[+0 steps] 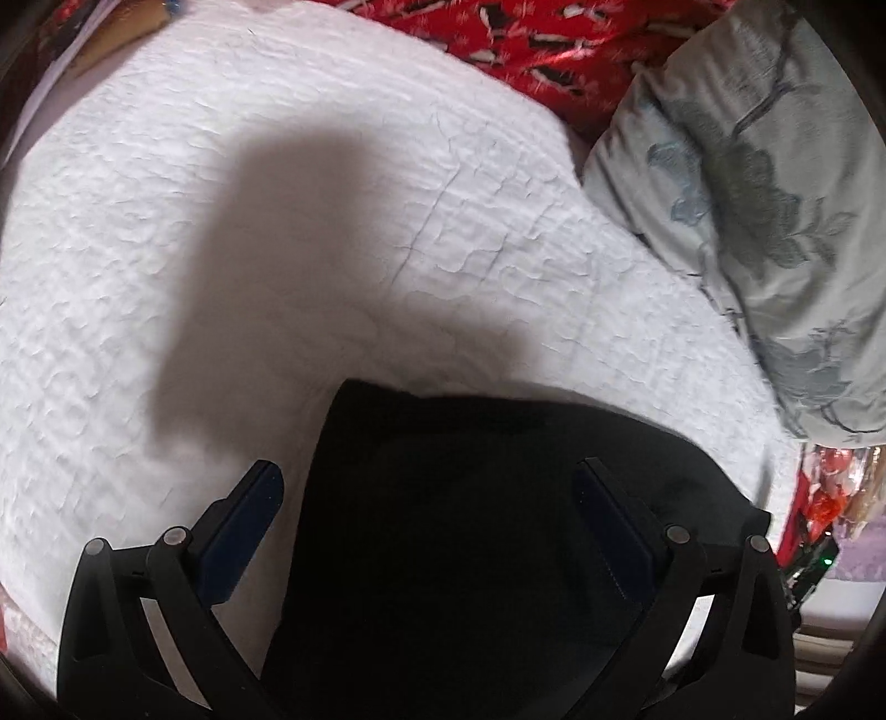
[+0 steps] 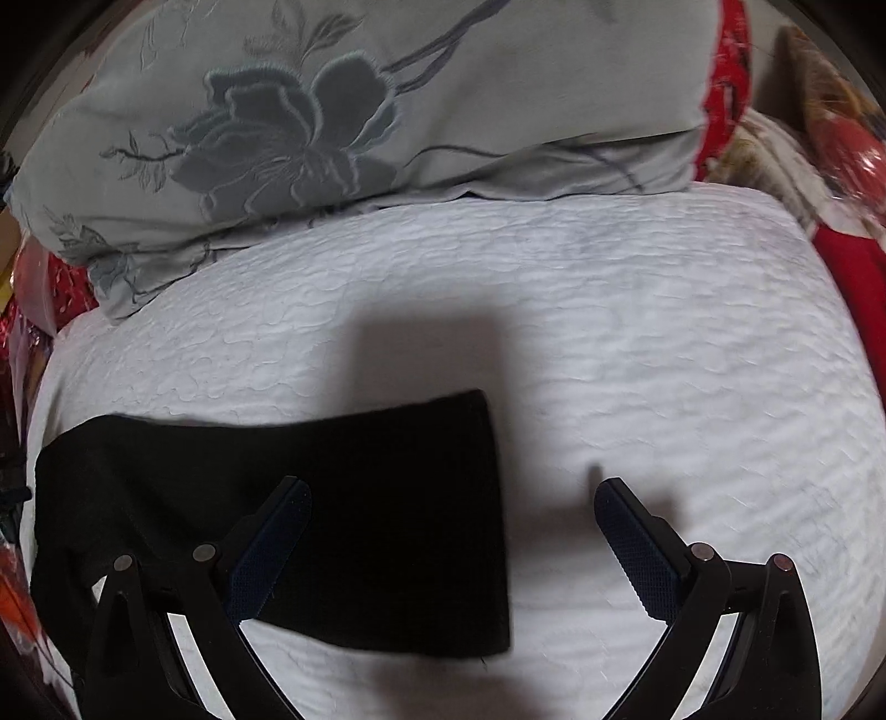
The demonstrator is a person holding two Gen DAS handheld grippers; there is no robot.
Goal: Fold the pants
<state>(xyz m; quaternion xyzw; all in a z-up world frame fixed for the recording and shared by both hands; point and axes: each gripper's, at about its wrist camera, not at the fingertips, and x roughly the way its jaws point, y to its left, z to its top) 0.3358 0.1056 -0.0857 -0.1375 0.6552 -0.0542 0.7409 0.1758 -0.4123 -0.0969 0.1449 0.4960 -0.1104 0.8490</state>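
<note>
The black pants [image 2: 382, 520] lie in a compact flat rectangle on the white bedspread [image 2: 664, 360] — folding looks mostly done, perhaps one fold left — with the left gripper [image 1: 426, 498] and right gripper [image 2: 451, 498] both spread wide, holding nothing.

The pants [image 2: 343, 498] are plain black, with no visible pattern. They lie on a white quilt [image 2: 637, 343] with a wavy stitched texture. At 12 o'clock of the pants in the right view, a pillow [image 2: 332, 111] is pale grey-green with darker grey flowers and stems. At 1 o'clock in the left view, a red cloth [image 1: 526, 39] bears black-and-white marks. Both grippers [image 1: 429, 487] [image 2: 451, 498] are black with 2 dark blue pads each.
</note>
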